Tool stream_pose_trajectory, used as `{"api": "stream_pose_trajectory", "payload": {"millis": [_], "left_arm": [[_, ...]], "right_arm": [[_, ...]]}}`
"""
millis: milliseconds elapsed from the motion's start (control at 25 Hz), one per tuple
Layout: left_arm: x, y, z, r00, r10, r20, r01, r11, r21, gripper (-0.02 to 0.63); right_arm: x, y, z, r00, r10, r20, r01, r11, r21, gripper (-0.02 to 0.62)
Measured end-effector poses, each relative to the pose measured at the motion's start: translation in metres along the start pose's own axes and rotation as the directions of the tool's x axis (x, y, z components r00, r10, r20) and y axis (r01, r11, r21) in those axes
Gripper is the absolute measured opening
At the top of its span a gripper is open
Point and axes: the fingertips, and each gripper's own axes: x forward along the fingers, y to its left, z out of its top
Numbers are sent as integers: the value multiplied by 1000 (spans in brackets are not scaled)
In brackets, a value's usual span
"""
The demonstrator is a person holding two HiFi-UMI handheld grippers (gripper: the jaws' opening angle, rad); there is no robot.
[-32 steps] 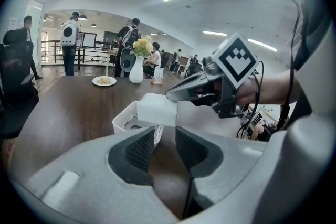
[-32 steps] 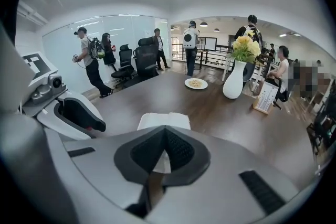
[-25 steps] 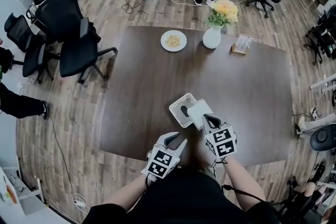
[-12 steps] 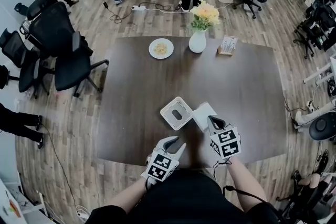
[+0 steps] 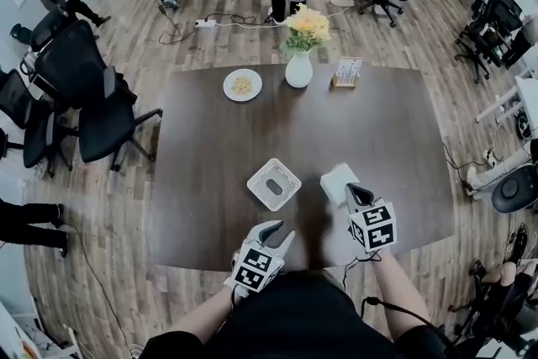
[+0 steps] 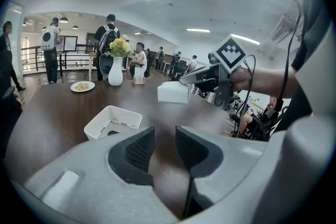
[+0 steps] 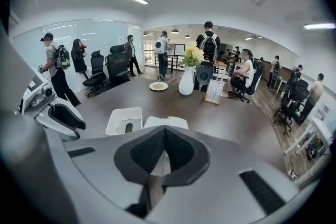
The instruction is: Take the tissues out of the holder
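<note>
The white tissue holder (image 5: 274,184) sits with its opening up on the dark brown table (image 5: 210,147), and no tissues show in it. To its right my right gripper (image 5: 356,195) is shut on the edge of the white tissue pack (image 5: 338,182) and holds it clear of the holder. The right gripper view shows the pack (image 7: 167,123) pinched between the pads, with the holder (image 7: 125,120) to its left. My left gripper (image 5: 279,231) stands open near the table's front edge with nothing between its fingers. Its own view shows the holder (image 6: 113,121) and the lifted pack (image 6: 173,93).
At the table's far side stand a white vase of yellow flowers (image 5: 299,63), a plate of food (image 5: 242,85) and a small card stand (image 5: 346,72). Black office chairs (image 5: 84,97) crowd the left side. People stand and sit beyond the table.
The right gripper has carried the tissue pack to the right, away from the holder, which stays on the table. The left gripper has barely moved. The head camera has shifted.
</note>
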Motion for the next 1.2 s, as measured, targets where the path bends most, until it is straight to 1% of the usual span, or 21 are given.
{"api": "stream_pose_trajectory", "payload": {"millis": [200,440,560,720,840,1200], "left_arm": [[-3,-3,-3,1000,-24,-12,25,999,32,126],[-13,-13,-11,998,-50,-43,55,992,115,126],[-16,-12,-14,997,-56,-52,62,991,115,126],[-19,-3,-22,997,-45,-56,51,994,102,126],[-17,-5,-23,997,-40,-63,46,994,101,126],[4,-19,-16,996,-24,-89,32,996,87,126]], "right_arm": [[-9,-7,-7,999,-42,-3,42,999,24,5],[-20,-15,-12,996,-84,-2,84,995,47,5],[-21,-18,-14,996,-93,-4,93,994,58,5],[-15,-13,-21,996,-91,-11,91,994,55,5],[-11,-12,-23,997,-75,-17,76,996,49,5],[3,-31,-31,999,-34,-27,35,999,41,5]]}}
